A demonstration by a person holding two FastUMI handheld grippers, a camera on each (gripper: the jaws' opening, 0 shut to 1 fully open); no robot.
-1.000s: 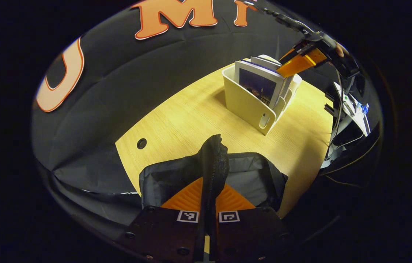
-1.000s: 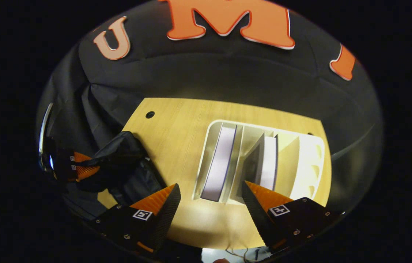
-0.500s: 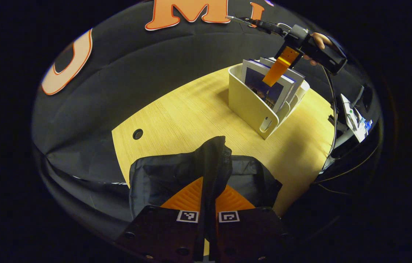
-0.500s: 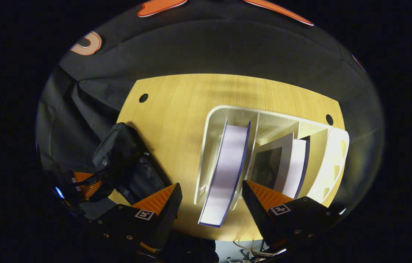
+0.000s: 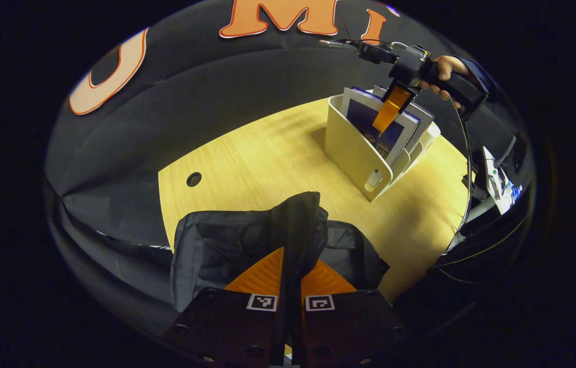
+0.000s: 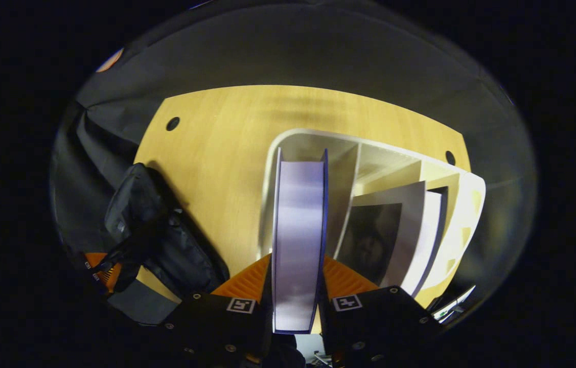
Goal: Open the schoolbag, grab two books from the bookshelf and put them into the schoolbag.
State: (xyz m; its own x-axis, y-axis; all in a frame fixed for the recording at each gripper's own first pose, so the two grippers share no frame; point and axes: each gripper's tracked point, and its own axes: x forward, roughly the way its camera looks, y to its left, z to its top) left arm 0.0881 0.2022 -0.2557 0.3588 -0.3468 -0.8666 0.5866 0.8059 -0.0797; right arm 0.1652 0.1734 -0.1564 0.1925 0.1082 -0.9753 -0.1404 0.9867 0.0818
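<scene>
In the left gripper view, the left gripper is seen at the bottom centre, its jaws clamped on a raised fold of the black schoolbag, which lies on the pale wooden worktop in the lower middle of the frame. A zipper edge runs up along the pinched fold. Toward the upper right, the white bookshelf stands on the worktop, and the right gripper, held by a hand, is reached down into it from above; whether its jaws press on a book cannot be told from this angle. That is settled in the right gripper view: at the bottom centre the right gripper has its jaws closed on the blue-edged book, one finger against each cover, with the book standing upright in the leftmost compartment of the bookshelf. A second book is seen leaning in the next compartment to the right. At the lower left of this view the schoolbag is shown from the side, with the left gripper gripping its edge near the frame's rim.
</scene>
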